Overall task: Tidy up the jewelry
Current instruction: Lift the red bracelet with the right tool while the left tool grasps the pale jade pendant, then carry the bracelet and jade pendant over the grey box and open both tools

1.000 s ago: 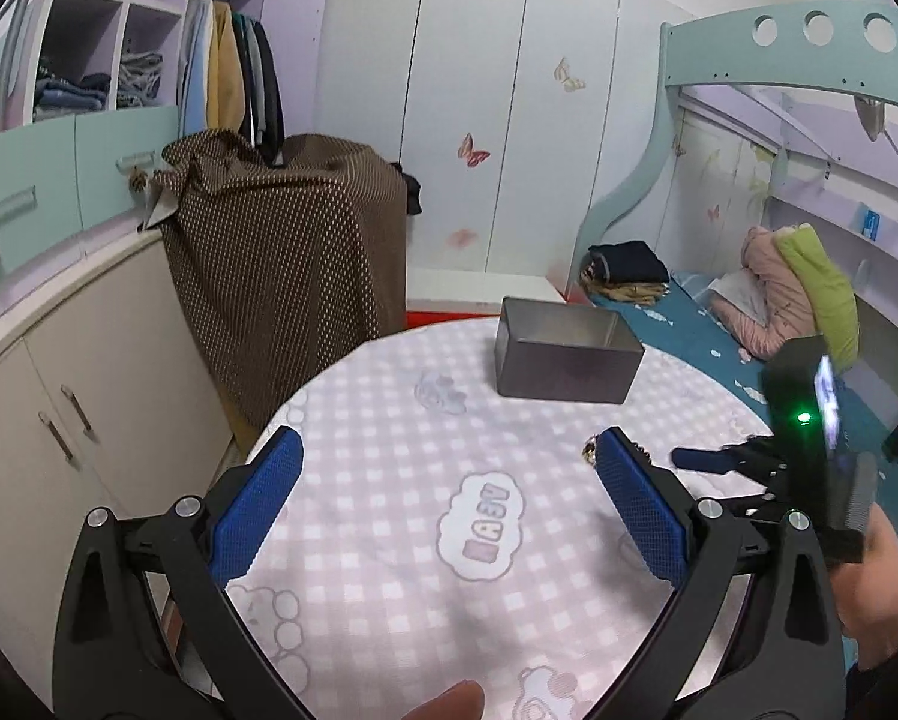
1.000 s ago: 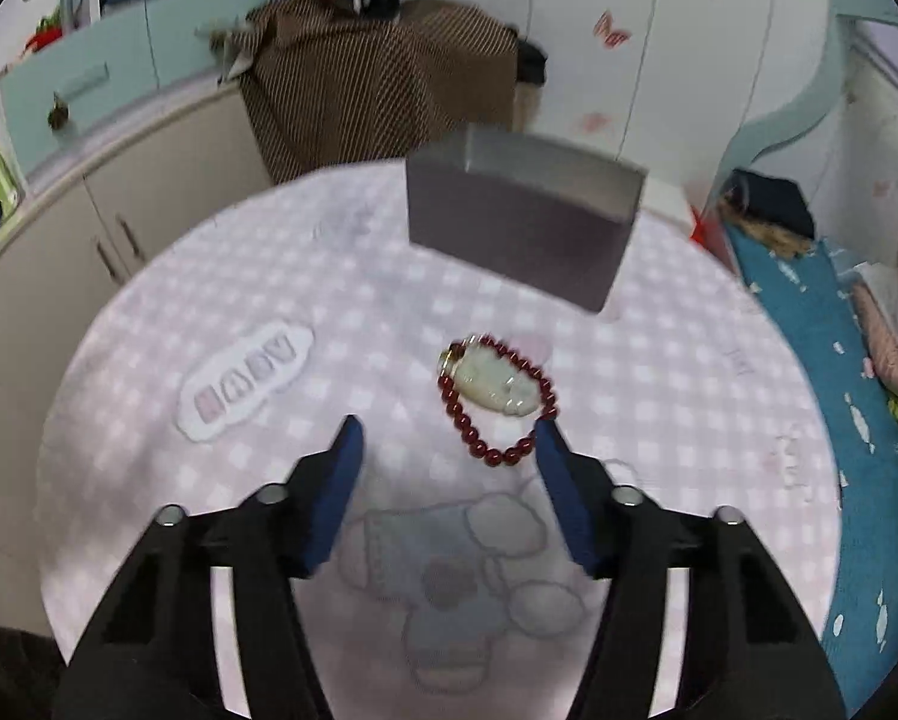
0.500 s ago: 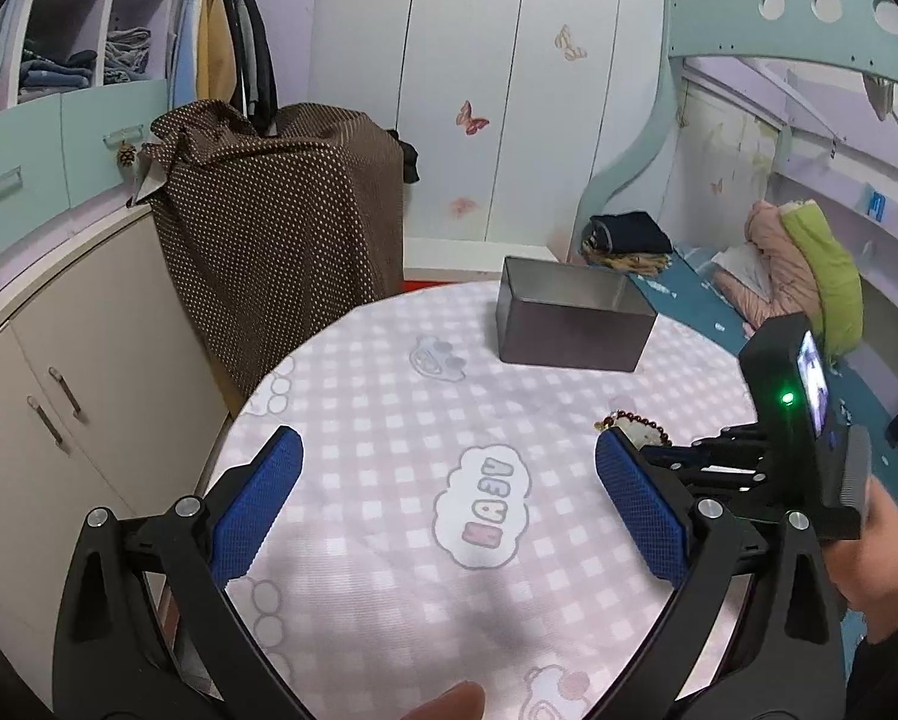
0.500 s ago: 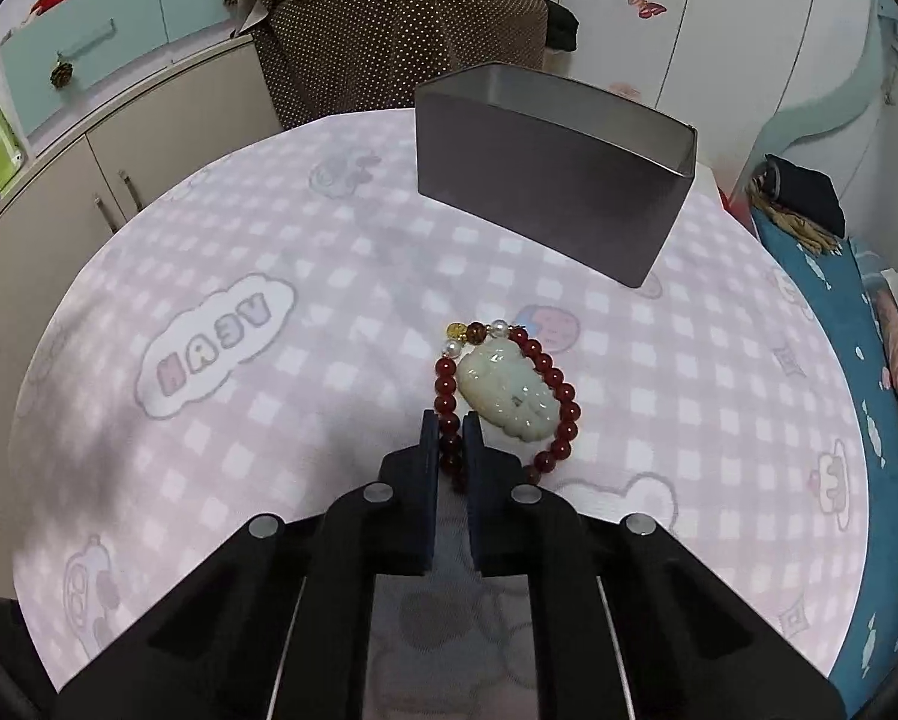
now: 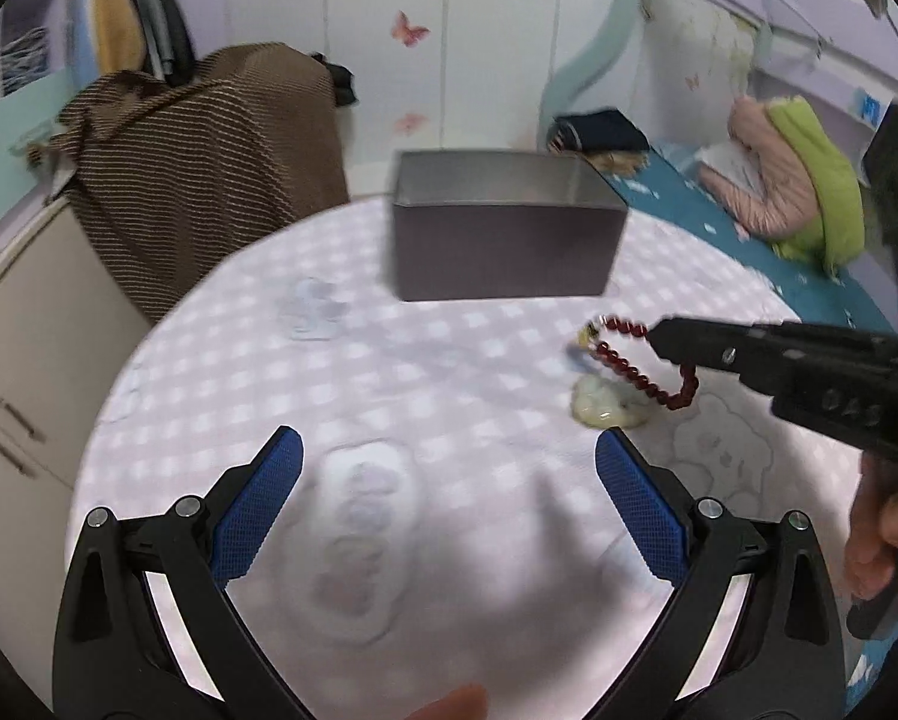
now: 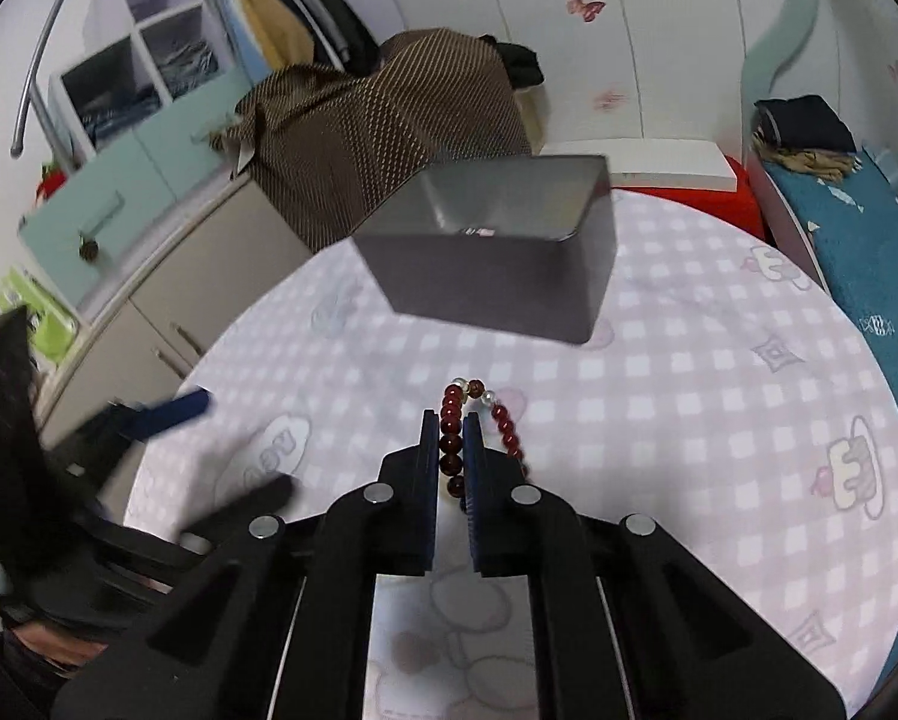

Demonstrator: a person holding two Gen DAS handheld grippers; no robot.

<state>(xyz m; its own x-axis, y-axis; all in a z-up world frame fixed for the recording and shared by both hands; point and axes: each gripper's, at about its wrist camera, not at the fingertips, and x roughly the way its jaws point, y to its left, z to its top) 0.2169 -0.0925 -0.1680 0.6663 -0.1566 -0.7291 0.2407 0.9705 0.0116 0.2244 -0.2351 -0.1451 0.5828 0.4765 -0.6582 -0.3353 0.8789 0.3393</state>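
1. Broadly, the round tabletop [image 5: 449, 360] under its pink checked cloth is carrying everything in play, and most of the tidying is looking undone, since nothing can be made out inside the container.
2. The grey box [image 6: 496, 264] is standing open-topped toward the far side of the tabletop; its interior, as far as the right wrist view is showing, is appearing bare, though a small glint on its floor is too blurred to identify.
3. The left gripper [image 5: 449, 504] is hovering low over the near cloth with its jaws spread wide and holding nothing, so it is contributing nothing to the step at hand.
4. The right gripper [image 6: 450, 450] is pinching 1 side of the bead loop, its jaws pressed close around the strand.
5. The red bead bracelet [image 5: 634, 360] is hanging from that pinch, short of the box and between it and the near edge.
6. The pale pendant [image 5: 604, 405] is dangling lowest, apparently touching the cloth, so I judge the lift is only beginning; carrying and dropping into the box are remaining.
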